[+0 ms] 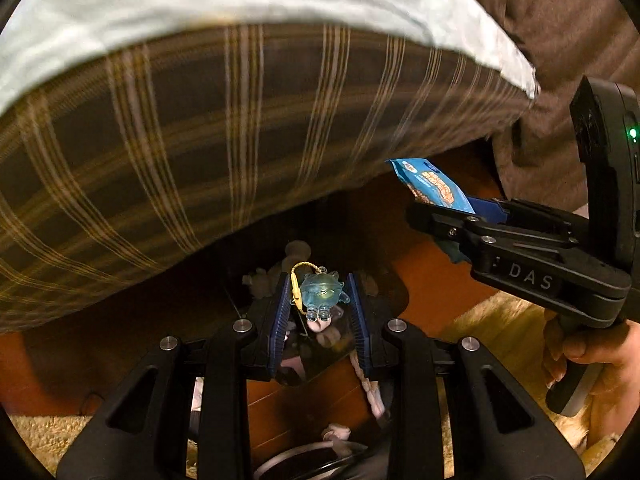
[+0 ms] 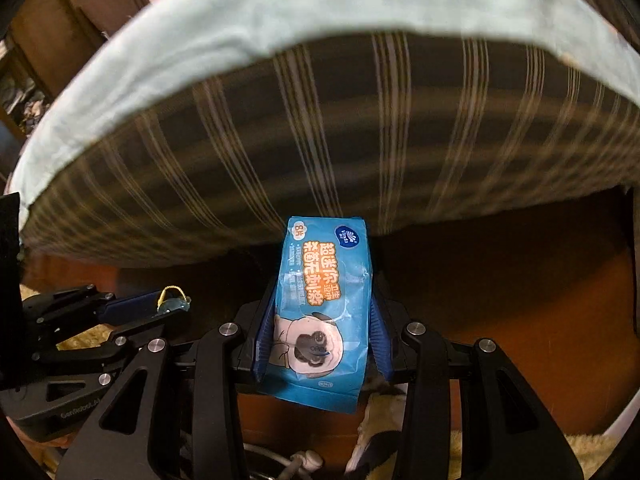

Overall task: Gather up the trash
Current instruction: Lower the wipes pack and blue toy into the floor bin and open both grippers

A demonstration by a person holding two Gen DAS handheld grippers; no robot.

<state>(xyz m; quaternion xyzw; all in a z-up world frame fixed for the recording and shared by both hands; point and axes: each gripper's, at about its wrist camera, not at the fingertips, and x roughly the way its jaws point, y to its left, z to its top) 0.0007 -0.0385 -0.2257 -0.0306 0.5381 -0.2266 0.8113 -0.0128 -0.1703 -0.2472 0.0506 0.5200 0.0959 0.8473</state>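
- Low centre of the left wrist view: left gripper point(image 1: 319, 304) closed to a narrow gap on a small translucent blue charm point(image 1: 323, 294) with a yellow cord loop, pinched between the blue pads point(image 1: 280, 312).
- Right edge of that view: right gripper point(image 1: 472, 210), a hand on its handle, clamped on a blue wet-wipe packet point(image 1: 434, 188).
- Centre of the right wrist view: the packet point(image 2: 322, 312) stands upright between the blue pads, printed face to the camera, jaws pressed to its sides.
- Upper half of both views: plaid mattress side point(image 2: 360, 140) under a pale blue sheet point(image 2: 320, 12); reddish wood floor point(image 2: 500, 280) below, cream shag rug point(image 1: 492, 320) at the lower corners.
- Step, as judged: both pieces lifted, carry phase.
- Next: find a bin; none identifiable. Keep both grips firm; the slick packet could slide.
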